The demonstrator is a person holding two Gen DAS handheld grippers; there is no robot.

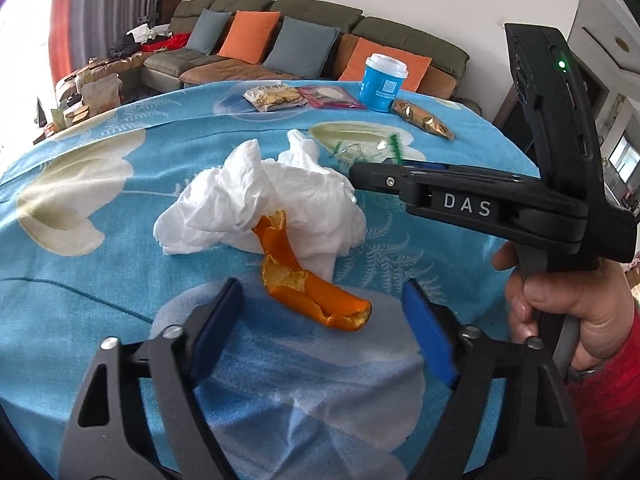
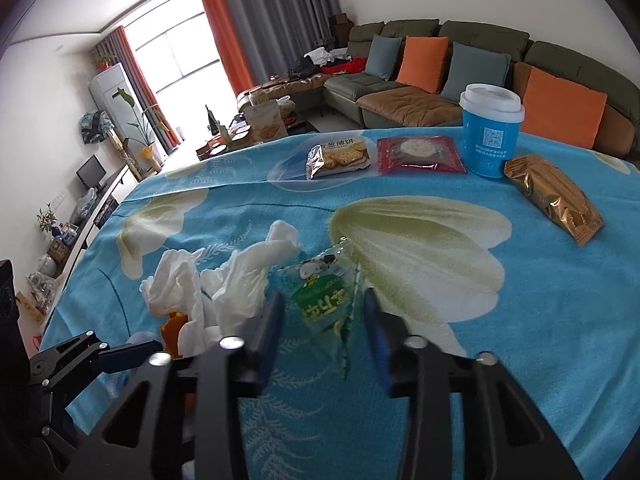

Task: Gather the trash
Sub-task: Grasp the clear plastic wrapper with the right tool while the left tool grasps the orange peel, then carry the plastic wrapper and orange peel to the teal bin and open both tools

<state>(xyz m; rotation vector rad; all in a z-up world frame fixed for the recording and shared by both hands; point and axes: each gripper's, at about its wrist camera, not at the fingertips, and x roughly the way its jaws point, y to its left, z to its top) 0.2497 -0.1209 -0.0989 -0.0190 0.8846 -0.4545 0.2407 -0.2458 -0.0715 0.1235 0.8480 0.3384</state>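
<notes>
left gripper point(image 1: 320, 312) hangs low over the blue flowered tablecloth point(image 1: 100, 280) with its blue pads spread wide on either side of the orange peel point(image 1: 308, 280), not touching it. the peel's near end lies between the pads; its far end rests against the crumpled white tissue point(image 1: 256, 204). to do this well, i would judge, the pads should drop around the thick near end and take the peel alone, leaving the tissue. the right gripper shows side-on at the right, reaching past the tissue, held by a hand point(image 1: 560, 304) in a red sleeve.

from the right wrist view, the right gripper point(image 2: 324, 316) has its pads partly drawn in around a clear wrapper with green print point(image 2: 320, 300), which stands between them. a gap shows on both sides, so it looks not yet pinched. the wrapper lies just beside the tissue; being thin and crinkly it may slip, so a centred squeeze seems wise. snack packets point(image 2: 338, 158) and a blue cup point(image 2: 490, 136) sit well apart at the far edge.
</notes>
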